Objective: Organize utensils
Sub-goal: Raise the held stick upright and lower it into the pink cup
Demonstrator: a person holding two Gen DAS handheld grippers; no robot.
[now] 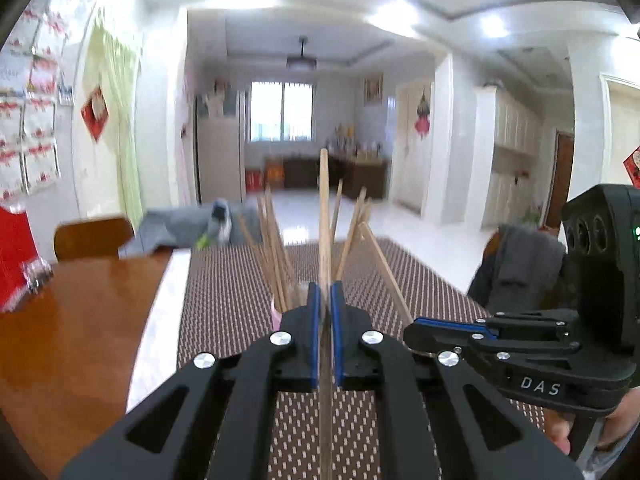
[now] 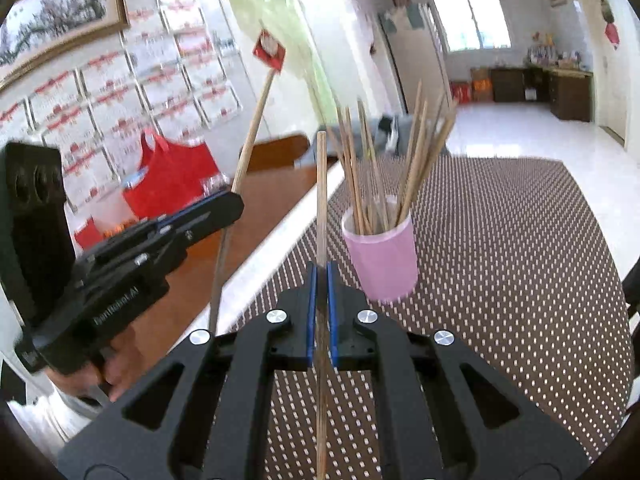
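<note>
With the left gripper [image 1: 325, 300] and right gripper [image 2: 322, 280] each clamped on one chopstick [image 2: 321, 184] above the cup [image 2: 380, 256] mid-surface, either stick may strike the crowded bundle and tip it.

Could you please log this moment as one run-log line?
left gripper: shut on chopstick | right gripper: shut on chopstick | pink cup: holds chopsticks

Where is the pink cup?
In the right wrist view, the pink cup stands on the dotted mat, just right of the right tongs, full of chopsticks.
</note>
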